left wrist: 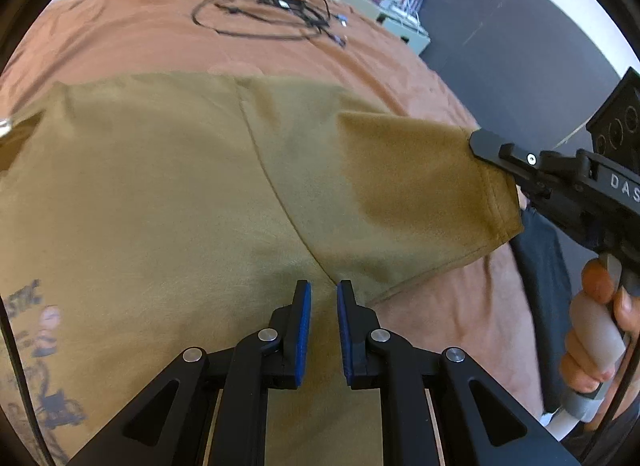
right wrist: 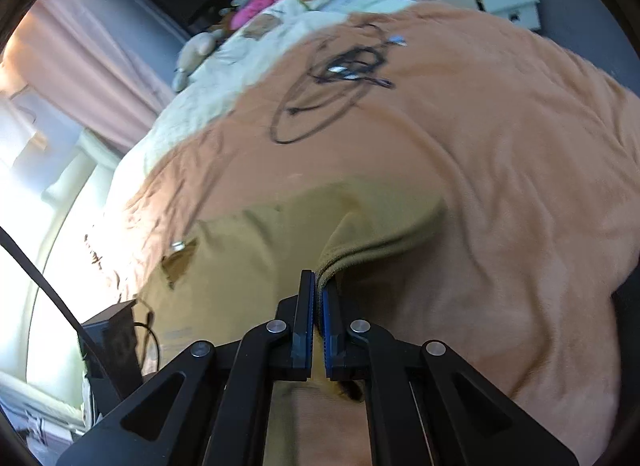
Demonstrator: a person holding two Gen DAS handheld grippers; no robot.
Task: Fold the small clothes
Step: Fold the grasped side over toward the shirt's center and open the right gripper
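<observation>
Here, garment: olive-tan cotton T-shirt (left wrist: pixel 160 193) with a dark printed graphic, spread flat on the peach-orange fleece blanket (left wrist: pixel 140 45).
Right gripper (right wrist: pixel 319 294): blue-padded jaws pressed together, pinching the hem of the shirt's sleeve (left wrist: pixel 420 185) and lifting it off the blanket.
Left gripper (left wrist: pixel 321 298): jaws narrowly parted above the armpit seam; whether they pinch cloth cannot be told.
Background: coiled black cable (left wrist: pixel 264 13), well apart from the shirt.

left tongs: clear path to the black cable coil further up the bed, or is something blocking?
Probably yes. The left tongs sit low over the olive t-shirt, and only flat shirt and orange blanket lie between them and the cable coil. The right tongs, pinching the sleeve, stay off to the side.
</observation>
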